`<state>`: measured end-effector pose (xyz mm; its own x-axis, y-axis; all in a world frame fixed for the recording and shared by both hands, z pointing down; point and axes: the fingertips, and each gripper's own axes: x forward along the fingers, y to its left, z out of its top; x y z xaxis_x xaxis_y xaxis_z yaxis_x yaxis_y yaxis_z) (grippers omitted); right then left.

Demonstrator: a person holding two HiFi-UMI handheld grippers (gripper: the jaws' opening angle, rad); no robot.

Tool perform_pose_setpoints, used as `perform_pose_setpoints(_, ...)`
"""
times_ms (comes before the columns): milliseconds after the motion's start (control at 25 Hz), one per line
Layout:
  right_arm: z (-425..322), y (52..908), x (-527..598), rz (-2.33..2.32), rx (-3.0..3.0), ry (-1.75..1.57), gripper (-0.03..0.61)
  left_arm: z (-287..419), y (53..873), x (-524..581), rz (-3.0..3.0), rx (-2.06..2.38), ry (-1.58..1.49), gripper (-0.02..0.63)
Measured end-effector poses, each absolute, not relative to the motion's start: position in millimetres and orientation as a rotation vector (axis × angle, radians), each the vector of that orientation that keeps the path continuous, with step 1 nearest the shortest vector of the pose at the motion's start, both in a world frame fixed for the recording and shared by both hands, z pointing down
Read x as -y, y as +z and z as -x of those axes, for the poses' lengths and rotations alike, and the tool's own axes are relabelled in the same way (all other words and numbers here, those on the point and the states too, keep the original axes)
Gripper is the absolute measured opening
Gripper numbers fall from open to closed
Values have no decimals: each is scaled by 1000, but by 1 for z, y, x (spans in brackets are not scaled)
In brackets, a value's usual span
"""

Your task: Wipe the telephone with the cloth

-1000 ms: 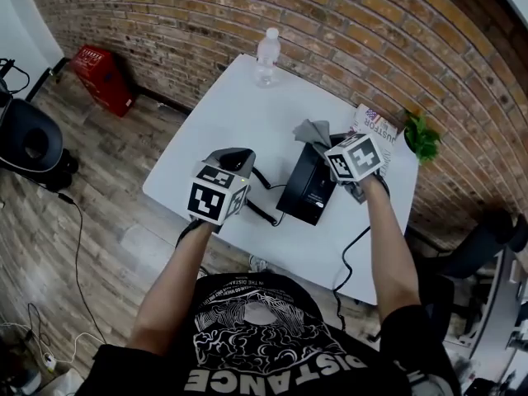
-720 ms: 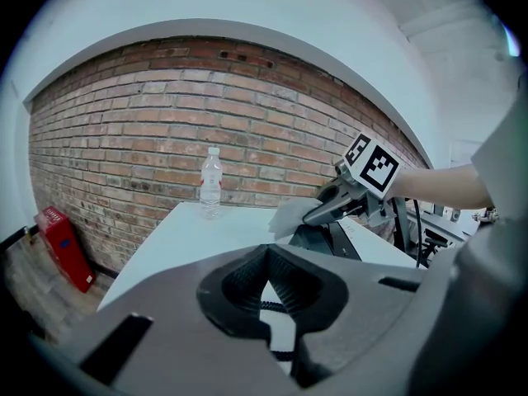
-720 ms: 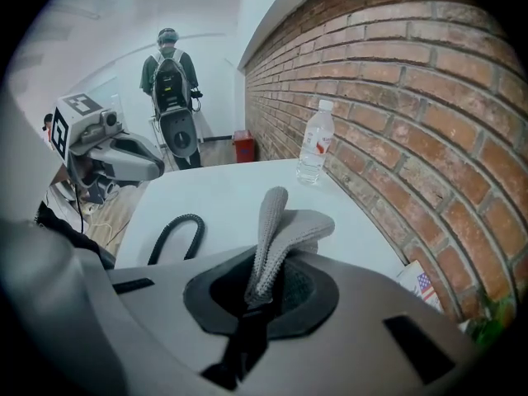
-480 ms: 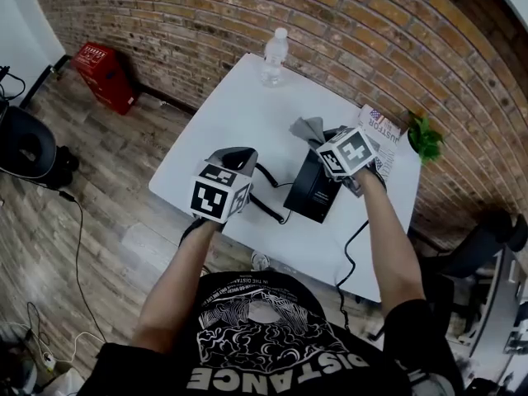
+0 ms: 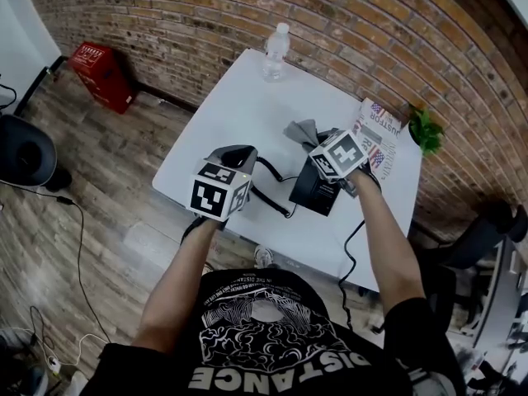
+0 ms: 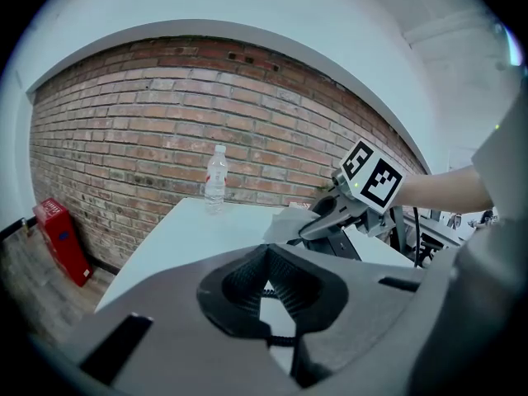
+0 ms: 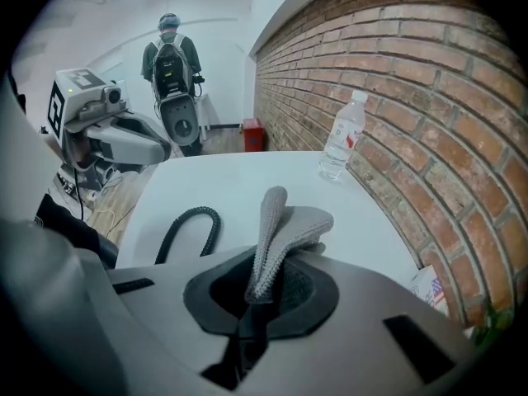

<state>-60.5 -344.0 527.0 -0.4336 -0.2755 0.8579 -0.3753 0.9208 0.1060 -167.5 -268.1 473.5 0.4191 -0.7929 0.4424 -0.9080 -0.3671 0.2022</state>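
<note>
A white table (image 5: 239, 114) is shown against a red-brown brick wall (image 5: 355, 23), above brown wood-plank flooring (image 5: 107, 188). A grey knitted cloth (image 5: 302, 130) and a black telephone (image 5: 318, 190) with a black coiled cord (image 5: 266, 200) are seen mid-frame. A red crate (image 5: 103, 73) is set upper left, a green plant (image 5: 426, 130) at right.

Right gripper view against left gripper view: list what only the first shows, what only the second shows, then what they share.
Only the right gripper view: its own fingers clamped on the grey cloth, and a person with a backpack far behind. Only the left gripper view: the right gripper from outside, with the forearm behind it. Both: the water bottle, the red box, the brick wall and the white table.
</note>
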Motion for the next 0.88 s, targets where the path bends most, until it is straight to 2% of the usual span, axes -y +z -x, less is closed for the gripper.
perform_pose_setpoints(880, 67, 553, 281, -531, 2044, 203, 12, 164, 480, 236, -2323, 1343, 370, 5)
